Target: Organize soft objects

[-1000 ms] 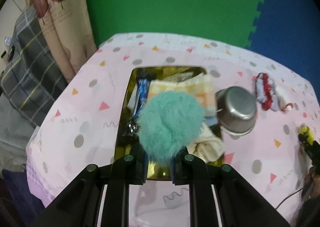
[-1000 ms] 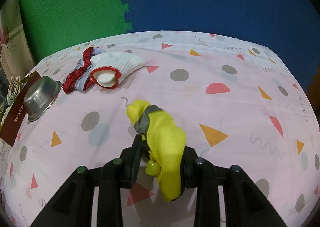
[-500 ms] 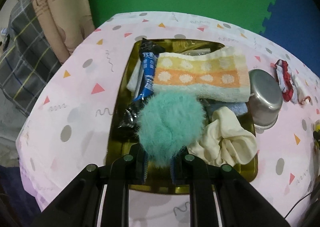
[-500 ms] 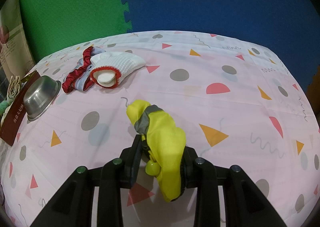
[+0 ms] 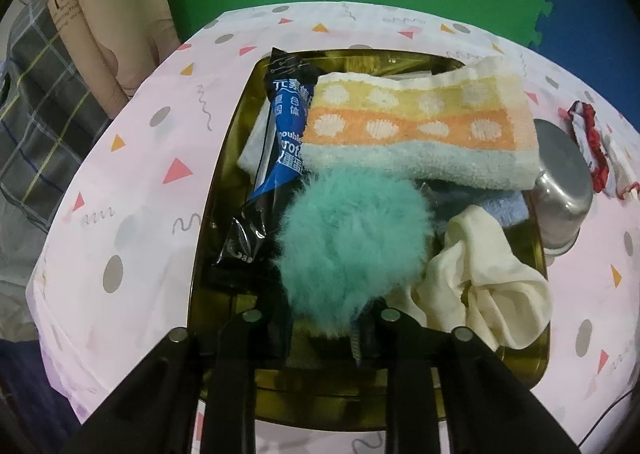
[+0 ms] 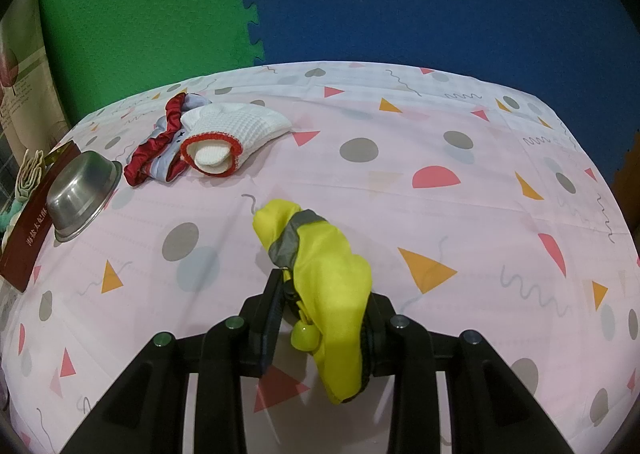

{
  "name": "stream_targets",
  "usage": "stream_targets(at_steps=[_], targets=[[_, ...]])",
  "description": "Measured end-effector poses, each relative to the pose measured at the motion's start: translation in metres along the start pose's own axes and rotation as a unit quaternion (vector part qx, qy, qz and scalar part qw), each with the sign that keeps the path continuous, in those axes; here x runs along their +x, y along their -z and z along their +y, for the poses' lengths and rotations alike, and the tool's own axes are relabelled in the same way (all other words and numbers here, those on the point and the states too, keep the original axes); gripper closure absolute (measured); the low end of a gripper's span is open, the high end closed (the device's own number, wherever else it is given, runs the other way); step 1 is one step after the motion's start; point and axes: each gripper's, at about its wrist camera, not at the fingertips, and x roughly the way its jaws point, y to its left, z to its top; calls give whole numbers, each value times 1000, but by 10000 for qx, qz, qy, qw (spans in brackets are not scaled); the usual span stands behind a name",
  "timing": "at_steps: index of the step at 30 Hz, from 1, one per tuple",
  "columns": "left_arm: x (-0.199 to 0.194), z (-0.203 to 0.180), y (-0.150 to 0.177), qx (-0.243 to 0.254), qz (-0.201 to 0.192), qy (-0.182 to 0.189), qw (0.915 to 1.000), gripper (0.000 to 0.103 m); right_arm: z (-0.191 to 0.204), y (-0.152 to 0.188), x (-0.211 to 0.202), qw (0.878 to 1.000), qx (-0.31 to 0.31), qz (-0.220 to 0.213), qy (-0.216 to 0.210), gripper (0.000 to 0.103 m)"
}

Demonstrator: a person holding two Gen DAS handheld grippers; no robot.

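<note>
In the left wrist view a fluffy teal pom-pom [image 5: 352, 238] lies in a gold tin [image 5: 208, 238], on top of the other things there. My left gripper [image 5: 322, 314] has the pom-pom's lower tuft between its fingers, and its jaws are opening. The tin also holds a striped yellow, orange and pale blue towel [image 5: 416, 130], a cream cloth [image 5: 480, 274] and a blue packet [image 5: 286, 134]. In the right wrist view my right gripper [image 6: 320, 310] is shut on a yellow fabric piece [image 6: 328, 270] with a grey band, held just above the tablecloth.
A steel bowl [image 6: 82, 194] sits beside the tin's dark red side [image 6: 28, 246]. Behind it lie a red-edged scrunchie [image 6: 156, 146] and a white knitted glove with a red cuff [image 6: 236, 126]. Green and blue foam mats stand behind the pink patterned table.
The left gripper has come down towards the tin with the pom-pom, which now rests among the tin's contents, and its fingers have spread slightly. The right gripper and yellow fabric have not moved.
</note>
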Motion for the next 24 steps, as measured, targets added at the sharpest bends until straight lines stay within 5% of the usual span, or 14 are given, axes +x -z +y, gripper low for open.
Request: stream_targets(at_steps=[3, 7, 12, 24], targets=[[-2, -2, 1, 75, -6, 42, 10000, 68, 0, 0, 0, 10000, 0, 0, 0, 70], [-12, -5, 4, 150, -136, -13, 9998, 39, -1, 0, 0, 10000, -14, 2, 4, 70], [-27, -5, 4, 178, -188, 73, 9996, 30, 0, 0, 0, 10000, -27, 4, 7, 69], [-62, -10, 20, 312, -682, -142, 9971, 28, 1, 0, 0, 9999, -96, 13, 55, 68]])
